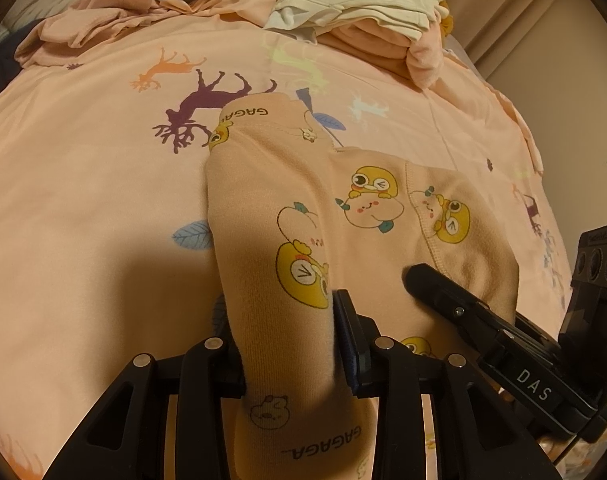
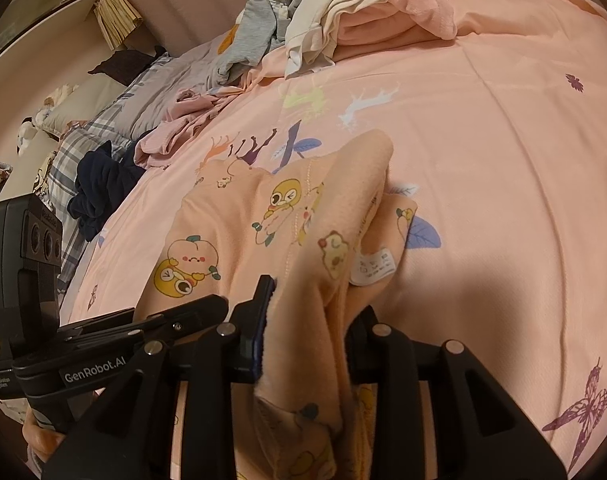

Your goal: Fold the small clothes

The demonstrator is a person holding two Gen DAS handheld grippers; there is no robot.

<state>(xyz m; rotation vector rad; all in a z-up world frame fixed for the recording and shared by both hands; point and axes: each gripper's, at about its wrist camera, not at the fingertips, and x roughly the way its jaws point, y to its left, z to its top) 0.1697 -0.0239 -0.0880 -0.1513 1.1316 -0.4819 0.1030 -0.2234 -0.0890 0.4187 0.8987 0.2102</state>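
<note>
A small peach garment with yellow cartoon prints (image 1: 343,216) lies on the pink bedspread (image 1: 83,200), its far part flat and its near edge lifted. My left gripper (image 1: 287,344) is shut on a near fold of it. My right gripper (image 2: 307,340) is shut on another near part of the same garment (image 2: 271,240), whose white care label (image 2: 373,266) shows inside out. The right gripper also shows in the left wrist view (image 1: 463,312), lying over the cloth at the right. The left gripper shows in the right wrist view (image 2: 143,328) at the left.
A stack of folded cream and pink clothes (image 1: 367,12) sits at the far side of the bed. Loose grey (image 2: 255,28), pink (image 2: 183,124) and dark navy clothes (image 2: 103,184) lie at the far left, next to plaid bedding and pillows (image 2: 83,108).
</note>
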